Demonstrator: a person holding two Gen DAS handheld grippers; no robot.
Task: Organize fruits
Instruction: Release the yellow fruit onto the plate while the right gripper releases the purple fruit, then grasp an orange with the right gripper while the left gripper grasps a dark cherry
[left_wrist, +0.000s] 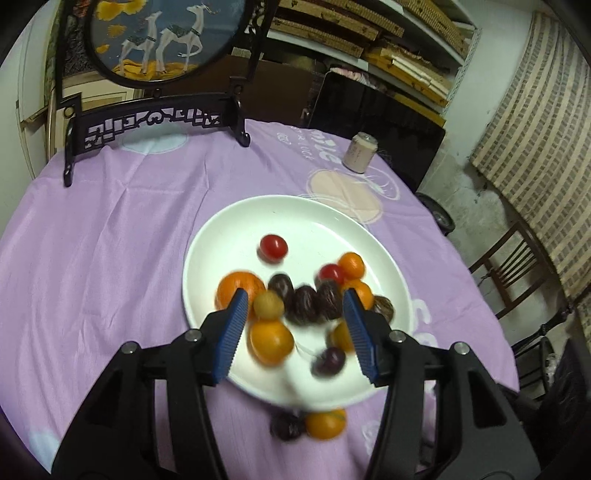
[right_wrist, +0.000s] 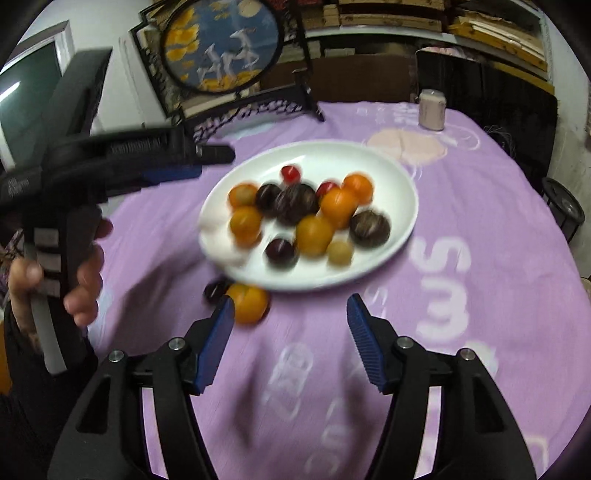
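A white plate (left_wrist: 295, 210) on the purple tablecloth holds several fruits: oranges, dark plums, red cherry tomatoes and a small yellow fruit (left_wrist: 268, 305). An orange (left_wrist: 325, 424) and a dark plum (left_wrist: 287, 426) lie on the cloth at the plate's near edge. My left gripper (left_wrist: 295, 306) is open and empty, hovering over the plate's near part. In the right wrist view the plate (right_wrist: 399, 177) shows with the loose orange (right_wrist: 248, 302) and plum (right_wrist: 216, 290) below it. My right gripper (right_wrist: 290, 308) is open and empty over the cloth, just in front of the plate. The left gripper's body (right_wrist: 110, 158) reaches in from the left.
A dark wooden stand with a round deer painting (left_wrist: 159, 33) stands at the table's back left. A pale can (left_wrist: 357, 153) stands at the back right. Chairs (left_wrist: 513, 266) and shelves lie beyond the table's right edge.
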